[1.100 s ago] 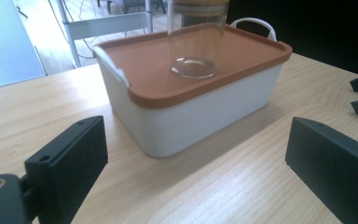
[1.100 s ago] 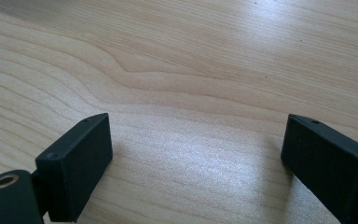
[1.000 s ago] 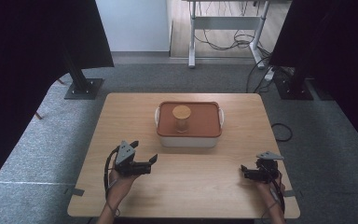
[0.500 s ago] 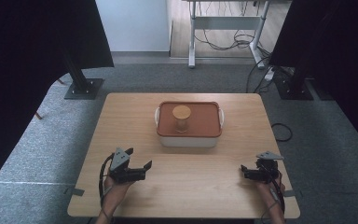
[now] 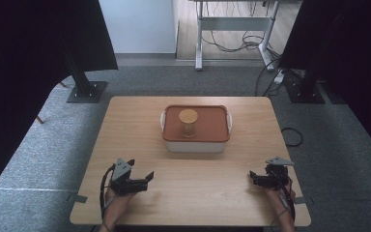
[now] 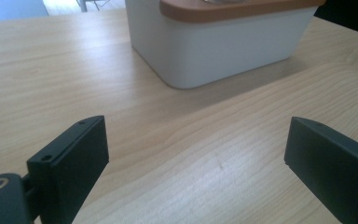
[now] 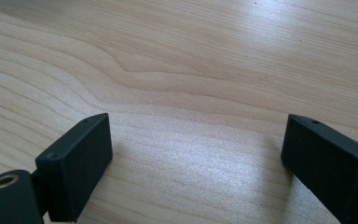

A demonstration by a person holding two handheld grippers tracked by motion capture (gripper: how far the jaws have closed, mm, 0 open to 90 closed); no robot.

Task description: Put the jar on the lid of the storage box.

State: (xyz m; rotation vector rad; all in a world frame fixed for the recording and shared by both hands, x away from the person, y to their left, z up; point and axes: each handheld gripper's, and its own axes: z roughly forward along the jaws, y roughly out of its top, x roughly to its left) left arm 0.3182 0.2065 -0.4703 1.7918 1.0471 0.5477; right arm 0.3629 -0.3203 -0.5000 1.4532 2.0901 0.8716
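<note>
A white box [image 5: 196, 143] with an orange-brown lid [image 5: 207, 126] stands at the middle of the wooden table [image 5: 125, 125], and a small tan cup [image 5: 189, 121] stands upright on the lid. My left gripper [image 5: 147, 178] lies low over the table's near left part, open and empty, pointing right. In the left gripper view its jaws stand wide apart, with the white box [image 6: 214, 46] ahead. My right gripper [image 5: 252, 178] rests near the front right edge, pointing left. The right gripper view has its jaws wide over bare wood, nothing between them.
The table's front edge lies just behind both hands. Dark panels on metal stands [image 5: 84, 89] flank the table on grey carpet. A desk frame [image 5: 232, 24] with loose cables stands beyond the far edge.
My left gripper has drawn back toward the near edge and sunk lower to the table. The right gripper, the box and the cup have kept still.
</note>
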